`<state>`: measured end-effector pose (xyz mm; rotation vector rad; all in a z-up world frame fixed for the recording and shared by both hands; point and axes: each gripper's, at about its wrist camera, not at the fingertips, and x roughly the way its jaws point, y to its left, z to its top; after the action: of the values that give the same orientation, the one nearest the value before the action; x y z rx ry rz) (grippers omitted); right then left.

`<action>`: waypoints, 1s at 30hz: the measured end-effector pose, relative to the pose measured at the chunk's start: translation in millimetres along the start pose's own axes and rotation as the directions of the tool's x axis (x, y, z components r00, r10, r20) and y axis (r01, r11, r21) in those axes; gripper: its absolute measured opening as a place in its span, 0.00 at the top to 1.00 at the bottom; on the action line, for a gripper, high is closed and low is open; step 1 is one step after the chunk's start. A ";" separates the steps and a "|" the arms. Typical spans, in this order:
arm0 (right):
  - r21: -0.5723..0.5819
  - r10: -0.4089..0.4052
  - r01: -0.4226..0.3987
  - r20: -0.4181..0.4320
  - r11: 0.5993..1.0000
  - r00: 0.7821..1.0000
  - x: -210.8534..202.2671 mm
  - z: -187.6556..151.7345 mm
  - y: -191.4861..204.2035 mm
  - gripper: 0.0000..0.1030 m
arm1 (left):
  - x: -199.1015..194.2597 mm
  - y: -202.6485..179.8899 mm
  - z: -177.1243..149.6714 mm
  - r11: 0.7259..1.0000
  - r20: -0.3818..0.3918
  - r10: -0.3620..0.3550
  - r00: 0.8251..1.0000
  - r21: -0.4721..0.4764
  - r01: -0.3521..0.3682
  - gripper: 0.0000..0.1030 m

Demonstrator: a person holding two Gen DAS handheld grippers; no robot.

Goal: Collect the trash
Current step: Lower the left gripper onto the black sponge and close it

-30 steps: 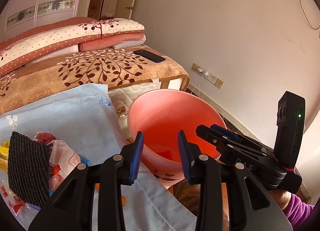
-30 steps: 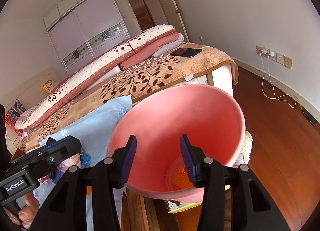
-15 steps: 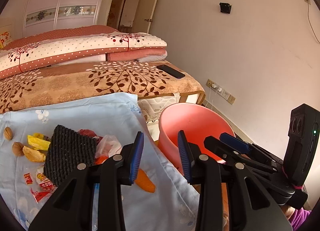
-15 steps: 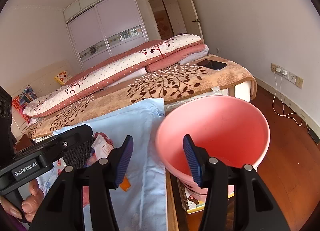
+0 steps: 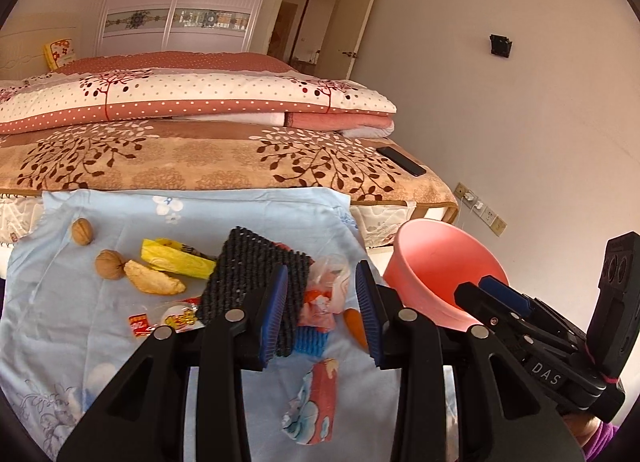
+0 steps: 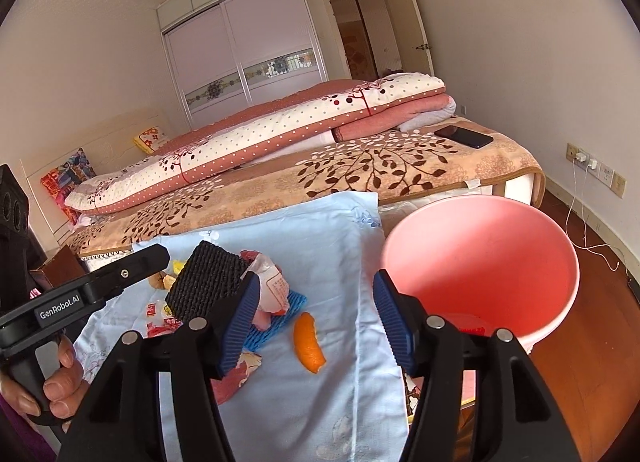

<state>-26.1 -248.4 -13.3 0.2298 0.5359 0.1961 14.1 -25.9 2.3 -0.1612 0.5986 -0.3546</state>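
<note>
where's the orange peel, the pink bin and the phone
orange peel [image 6: 308, 344]: right wrist view, middle of the peel
pink bin [image 6: 480, 258]: right wrist view, inner wall
phone [image 6: 464, 137]: right wrist view, screen centre

Both wrist views angled down, near, sharing blue cloth [image 5: 256, 218], pink bin [image 6: 480, 262]

Litter strewn on pale blue floral cloth [image 5: 256, 218]: two walnuts [image 5: 82, 231], yellow wrapper [image 5: 176, 259], orange peel [image 6: 307, 343], black woven pad [image 5: 252, 274], crumpled packets [image 5: 316, 398] | pink bucket [image 6: 496, 258] upright off the cloth's right edge, red scrap inside
</note>
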 end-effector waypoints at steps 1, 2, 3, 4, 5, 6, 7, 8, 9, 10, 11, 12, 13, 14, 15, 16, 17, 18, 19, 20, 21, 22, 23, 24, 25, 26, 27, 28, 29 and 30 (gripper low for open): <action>-0.005 0.005 -0.005 -0.005 1.000 1.000 1.4 -1.0 3.0 0.43 | -2.5 5.6 -1.9 1.000 0.001 0.010 1.000 -0.007 -0.010 0.65; -0.009 0.009 -0.009 -0.010 1.000 1.000 2.9 -1.8 5.5 0.43 | -5.1 11.3 -3.6 1.000 0.001 0.020 1.000 -0.015 -0.020 0.65; -0.015 0.012 -0.013 -0.016 1.000 1.000 4.7 -2.3 7.2 0.43 | -7.3 16.6 -5.0 0.999 0.001 0.032 1.000 -0.022 -0.031 0.65; -0.022 0.016 -0.016 -0.021 1.000 1.000 6.4 -3.3 9.8 0.43 | -9.2 21.7 -6.6 0.999 0.002 0.044 0.999 -0.028 -0.044 0.64; -0.027 0.019 -0.020 -0.027 0.999 0.999 8.4 -4.2 12.2 0.43 | -10.8 26.5 -8.5 0.998 0.000 0.056 0.998 -0.034 -0.056 0.64; -0.033 0.022 -0.023 -0.033 0.999 0.999 10.2 -5.5 14.5 0.43 | -12.1 31.2 -10.1 0.997 -0.002 0.066 0.998 -0.040 -0.066 0.64; -0.038 0.026 -0.027 -0.040 0.999 0.999 12.1 -6.6 17.0 0.43 | -12.5 36.7 -11.9 0.996 -0.006 0.075 0.997 -0.045 -0.075 0.63; -0.042 0.029 -0.031 -0.046 0.999 0.999 14.6 -7.3 18.1 0.43 | -14.0 41.3 -14.3 0.995 -0.008 0.084 0.996 -0.051 -0.084 0.63; -0.047 0.032 -0.034 -0.052 0.998 0.998 16.7 -8.0 19.7 0.43 | -14.9 45.4 -16.0 0.994 -0.010 0.091 0.996 -0.056 -0.092 0.63; -0.052 0.033 -0.036 -0.057 0.998 0.998 18.6 -9.0 21.6 0.43 | -15.7 49.4 -17.7 0.993 -0.013 0.098 0.995 -0.061 -0.098 0.63; -0.057 0.034 -0.038 -0.063 0.998 0.997 20.4 -10.0 23.4 0.43 | -16.4 53.2 -19.6 0.992 -0.015 0.104 0.994 -0.064 -0.105 0.63; -0.061 0.035 -0.039 -0.070 0.997 0.997 22.4 -11.0 25.0 0.43 | -16.7 55.6 -21.0 0.992 -0.018 0.112 0.994 -0.064 -0.112 0.62; -0.065 0.035 -0.040 -0.075 0.997 0.997 24.4 -12.0 26.1 0.42 | -17.2 58.4 -23.0 0.991 -0.019 0.119 0.993 -0.063 -0.120 0.62; -0.068 0.035 -0.041 -0.080 0.997 0.996 26.0 -12.8 27.1 0.42 | -17.2 60.9 -24.7 0.990 -0.023 0.124 0.992 -0.064 -0.125 0.61; -0.071 0.035 -0.041 -0.086 0.997 0.996 27.9 -13.5 28.0 0.42 | -15.8 63.2 -26.4 0.990 -0.029 0.125 0.992 -0.066 -0.127 0.61; -0.073 0.035 -0.042 -0.091 0.996 0.995 29.5 -14.6 29.1 0.42 | -14.8 65.0 -27.6 0.989 -0.035 0.127 0.991 -0.068 -0.129 0.61; -0.074 0.036 -0.043 -0.096 0.996 0.995 31.3 -15.5 29.8 0.42 | -13.1 66.5 -28.4 0.989 -0.040 0.128 0.991 -0.070 -0.130 0.60; -0.075 0.036 -0.043 -0.099 0.996 0.994 32.8 -16.0 30.4 0.42 | -11.9 67.6 -29.1 0.989 -0.044 0.127 0.991 -0.072 -0.130 0.60; -0.076 0.035 -0.043 -0.104 0.996 0.994 34.4 -16.5 30.8 0.42 | -10.3 68.7 -29.7 0.989 -0.048 0.124 0.991 -0.075 -0.128 0.60; -0.078 0.035 -0.044 -0.108 0.996 0.993 36.0 -16.9 31.0 0.42 | -8.3 69.4 -29.7 0.989 -0.054 0.119 0.991 -0.078 -0.123 0.60; -0.079 0.035 -0.044 -0.112 0.996 0.993 37.0 -17.6 31.5 0.42 | -5.7 70.1 -29.3 0.990 -0.060 0.112 0.992 -0.082 -0.117 0.60; -0.079 0.034 -0.044 -0.115 0.996 0.993 38.3 -18.0 31.5 0.42 | -2.3 69.4 -27.8 0.990 -0.066 0.106 0.992 -0.084 -0.111 0.60; -0.080 0.033 -0.043 -0.119 0.996 0.992 39.7 -18.2 31.3 0.42 | 0.7 69.4 -26.5 0.991 -0.069 0.103 0.992 -0.082 -0.108 0.60; -0.080 0.032 -0.042 -0.122 0.996 0.992 41.1 -18.5 31.1 0.42 | 3.8 68.5 -25.5 0.991 -0.071 0.102 0.992 -0.076 -0.108 0.60; -0.080 0.032 -0.042 -0.125 0.996 0.992 42.3 -18.9 30.8 0.42 | 7.3 67.3 -24.8 0.992 -0.074 0.104 0.992 -0.068 -0.109 0.60; -0.079 0.030 -0.041 -0.128 0.996 0.991 43.4 -19.2 30.7 0.42 | 11.8 66.1 -23.8 0.992 -0.080 0.108 0.991 -0.061 -0.113 0.60; -0.079 0.029 -0.040 -0.131 0.996 0.991 44.6 -19.2 30.3 0.42 | 16.3 65.7 -23.1 0.992 -0.087 0.111 0.990 -0.054 -0.116 0.60; -0.079 0.029 -0.040 -0.135 0.996 0.990 45.8 -18.9 30.0 0.42 | 21.7 65.6 -22.3 0.992 -0.095 0.113 0.989 -0.051 -0.118 0.60; -0.079 0.030 -0.041 -0.138 0.996 0.990 47.7 -18.4 29.9 0.42 | 26.7 66.0 -22.0 0.992 -0.104 0.115 0.988 -0.049 -0.120 0.60; -0.082 0.030 -0.042 -0.142 0.996 0.989 49.2 -17.7 30.1 0.42 | 31.4 66.6 -21.5 0.991 -0.113 0.115 0.987 -0.048 -0.121 0.60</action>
<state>2.3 -204.8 -43.8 0.1441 0.6624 0.2714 44.4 23.2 -48.3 -0.1585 0.7237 -0.2330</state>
